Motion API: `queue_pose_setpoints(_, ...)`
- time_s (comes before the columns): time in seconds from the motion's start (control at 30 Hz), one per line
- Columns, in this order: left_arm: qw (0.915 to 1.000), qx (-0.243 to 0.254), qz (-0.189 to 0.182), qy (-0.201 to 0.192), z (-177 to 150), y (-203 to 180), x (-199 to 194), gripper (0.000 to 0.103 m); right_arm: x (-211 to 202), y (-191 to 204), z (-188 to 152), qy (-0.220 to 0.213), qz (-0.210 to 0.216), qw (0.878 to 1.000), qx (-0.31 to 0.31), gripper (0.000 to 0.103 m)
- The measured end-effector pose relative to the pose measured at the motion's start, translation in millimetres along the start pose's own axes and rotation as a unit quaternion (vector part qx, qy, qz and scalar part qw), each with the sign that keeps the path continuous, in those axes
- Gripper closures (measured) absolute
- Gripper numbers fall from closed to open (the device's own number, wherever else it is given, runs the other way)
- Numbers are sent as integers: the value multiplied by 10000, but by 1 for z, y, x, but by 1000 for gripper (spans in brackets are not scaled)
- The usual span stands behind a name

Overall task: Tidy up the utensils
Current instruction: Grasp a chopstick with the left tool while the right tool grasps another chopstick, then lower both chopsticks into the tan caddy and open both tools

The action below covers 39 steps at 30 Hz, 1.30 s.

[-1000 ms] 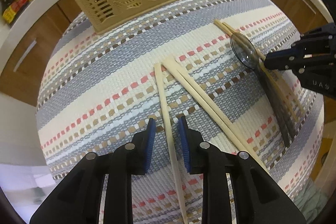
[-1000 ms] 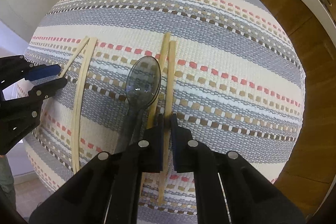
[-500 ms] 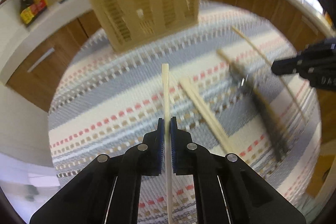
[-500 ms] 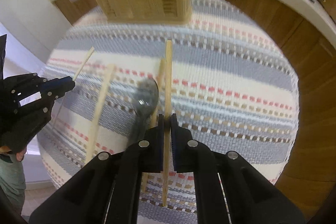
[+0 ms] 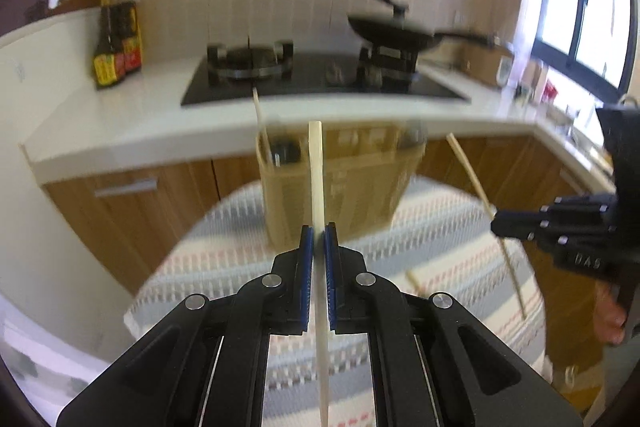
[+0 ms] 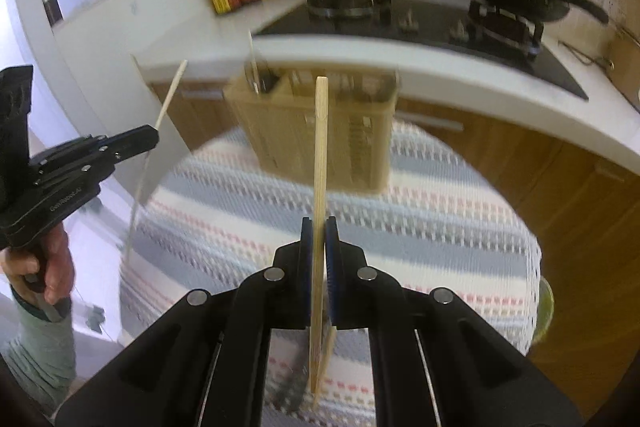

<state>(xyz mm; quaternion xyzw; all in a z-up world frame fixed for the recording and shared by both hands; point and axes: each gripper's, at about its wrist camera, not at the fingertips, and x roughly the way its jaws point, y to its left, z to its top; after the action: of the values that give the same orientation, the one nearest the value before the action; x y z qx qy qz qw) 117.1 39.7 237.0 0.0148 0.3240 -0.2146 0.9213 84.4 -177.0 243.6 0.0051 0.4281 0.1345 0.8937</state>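
My left gripper (image 5: 319,233) is shut on a pale chopstick (image 5: 316,171) that stands up between its blue pads, raised above the striped mat (image 5: 224,259). My right gripper (image 6: 319,227) is shut on a wooden chopstick (image 6: 320,131), also lifted. Each gripper shows in the other view, the right gripper (image 5: 496,221) with its chopstick (image 5: 472,171) and the left gripper (image 6: 154,137) with its chopstick (image 6: 170,95). Ahead of both stands the tan slotted utensil basket (image 5: 352,187), (image 6: 288,131), with a stick and dark utensils in its left compartment. More utensils lie blurred on the mat under the right gripper.
Behind the basket runs a white counter (image 5: 132,123) with a black gas hob (image 5: 320,75), a frying pan (image 5: 396,33) and sauce bottles (image 5: 116,47). Wooden cabinet fronts (image 6: 560,187) lie below. A hand (image 6: 48,263) holds the left gripper's handle.
The left gripper shut on a chopstick lying on the mat. Both grippers rose and tilted up with their chopsticks, so the basket top and kitchen counter came into view.
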Motion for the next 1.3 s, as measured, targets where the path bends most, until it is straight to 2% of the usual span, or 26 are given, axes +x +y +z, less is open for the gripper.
queue_pose_setpoints(0.2, 9979, -61, -72, -647, 41, 1, -11, 99, -12, -5, 43, -641, 200, 9976, 182, 98)
queue_pose_setpoints(0.43, 9947, -238, -210, -976, 76, 7, 8, 99, 3, -13, 97, -892, 206, 9955, 240, 98)
queue_pose_setpoints(0.6, 9914, -390, -244, -1224, 95, 16, 31, 99, 14, -15, 129, -1378, -10, 9903, 182, 99)
queue_pose_setpoints(0.7, 9884, -484, -182, -1430, 102, 23, 45, 99, 21, -11, 140, -1763, -324, 9838, -18, 98)
queue_pose_setpoints(0.87, 9844, -605, -170, -1640, 107, 34, 67, 99, 40, -14, 146, -2177, -420, 9751, -41, 98)
queue_pose_setpoints(1.03, 9784, -480, 245, -1998, 99, 35, 84, 99, 57, -21, 139, -2582, -641, 9640, -26, 98)
queue_pose_setpoints(1.17, 9744, -605, 296, -2143, 92, 39, 95, 99, 74, -27, 134, -2651, -790, 9610, -57, 98)
queue_pose_setpoints(1.3, 9739, -670, 317, -2144, 82, 43, 106, 99, 87, -31, 127, -2672, -718, 9610, -42, 98)
